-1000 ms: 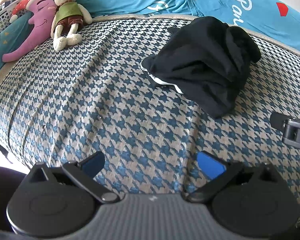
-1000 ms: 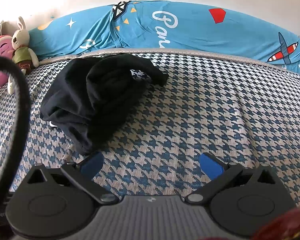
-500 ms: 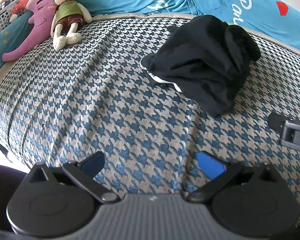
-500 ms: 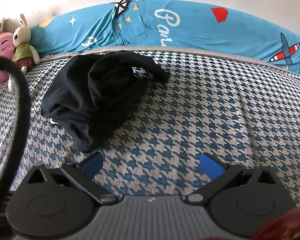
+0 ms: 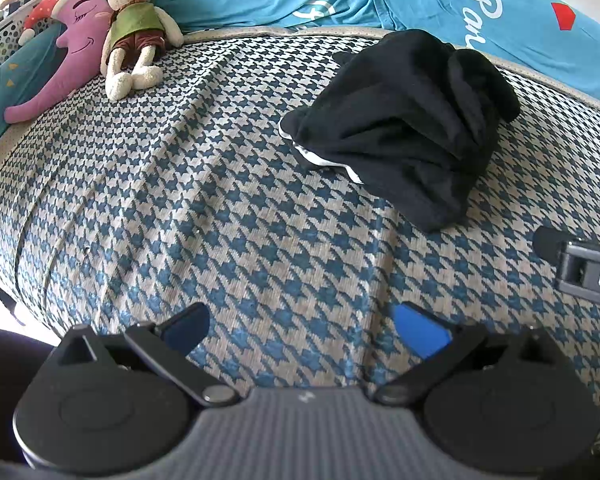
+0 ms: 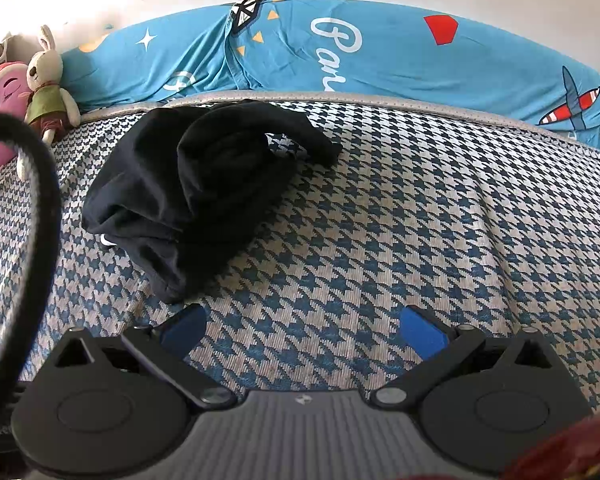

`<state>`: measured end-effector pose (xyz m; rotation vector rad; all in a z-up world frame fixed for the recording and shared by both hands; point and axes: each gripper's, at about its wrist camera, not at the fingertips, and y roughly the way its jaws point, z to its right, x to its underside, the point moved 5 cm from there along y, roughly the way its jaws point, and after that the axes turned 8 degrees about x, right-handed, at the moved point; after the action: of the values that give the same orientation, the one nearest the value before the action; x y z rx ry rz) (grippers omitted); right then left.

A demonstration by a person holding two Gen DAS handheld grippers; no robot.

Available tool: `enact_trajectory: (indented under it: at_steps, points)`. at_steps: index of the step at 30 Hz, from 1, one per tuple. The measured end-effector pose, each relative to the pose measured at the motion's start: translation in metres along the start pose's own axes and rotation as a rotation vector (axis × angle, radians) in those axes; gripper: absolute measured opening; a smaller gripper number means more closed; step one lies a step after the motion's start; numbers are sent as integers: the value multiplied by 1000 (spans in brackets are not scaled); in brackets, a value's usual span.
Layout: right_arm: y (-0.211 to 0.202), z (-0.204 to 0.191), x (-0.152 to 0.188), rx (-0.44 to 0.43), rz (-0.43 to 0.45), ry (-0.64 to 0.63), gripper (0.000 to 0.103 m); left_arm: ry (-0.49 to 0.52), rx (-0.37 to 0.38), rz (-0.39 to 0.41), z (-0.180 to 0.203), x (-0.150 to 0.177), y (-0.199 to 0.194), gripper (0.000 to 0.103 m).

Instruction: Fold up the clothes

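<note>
A crumpled black garment with a bit of white showing at its near edge lies bunched on the houndstooth bed cover. In the right wrist view the same black garment sits ahead and to the left. My left gripper is open, low over the cover, well short of the garment. The right gripper is open too, with nothing between its blue-tipped fingers; the garment's near corner lies just beyond its left finger. Part of the right gripper's body shows at the left view's right edge.
A blue printed quilt runs along the back by the wall. A plush rabbit and a purple moon pillow lie at the far left. The bed's left edge drops off. A black cable arcs at left.
Both grippers have crept slightly forward, so the black garment looks a little nearer and larger. Both stay open and the garment has not moved.
</note>
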<state>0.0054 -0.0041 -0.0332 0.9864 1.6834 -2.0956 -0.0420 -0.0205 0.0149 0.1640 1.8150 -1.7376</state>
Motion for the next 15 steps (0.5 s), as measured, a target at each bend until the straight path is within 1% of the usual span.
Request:
enact_trajectory:
  at_steps: [15]
  points:
    - [0, 0, 0, 1, -3, -5, 103, -9, -3, 0, 1, -1, 3, 103]
